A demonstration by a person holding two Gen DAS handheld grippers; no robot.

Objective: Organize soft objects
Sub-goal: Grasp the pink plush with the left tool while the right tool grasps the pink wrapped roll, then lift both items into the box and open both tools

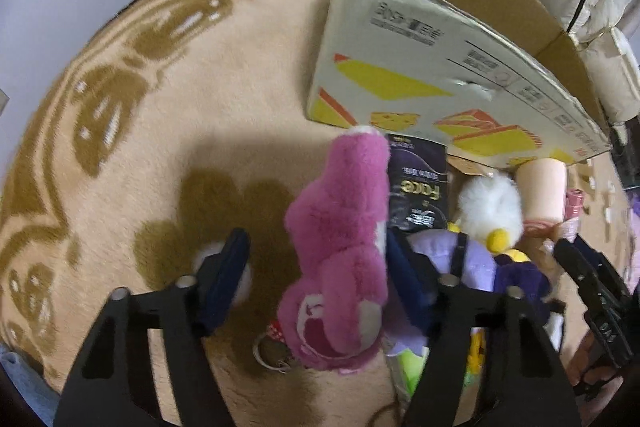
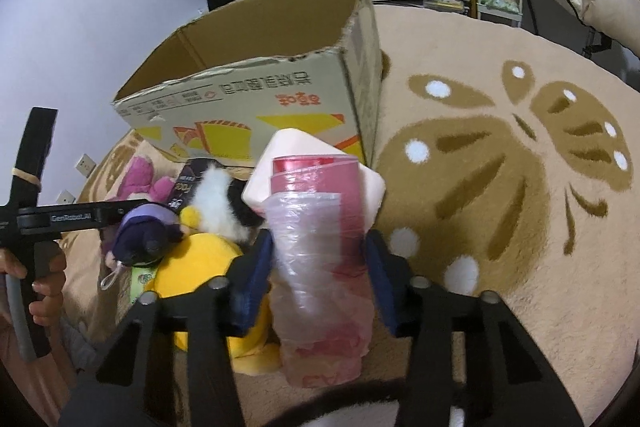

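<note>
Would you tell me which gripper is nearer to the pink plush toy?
Left. The left gripper has the pink plush toy between its open fingers, touching the right finger. The right gripper straddles a plastic-wrapped roll, across the toy pile.

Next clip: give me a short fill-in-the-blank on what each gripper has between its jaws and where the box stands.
1. The plush toy between the left gripper's jaws is ____ in colour.
2. The right gripper straddles a pink pack wrapped in clear ____.
3. The cardboard box stands on the rug with its top ____.

Missing words: pink; plastic; open
</note>
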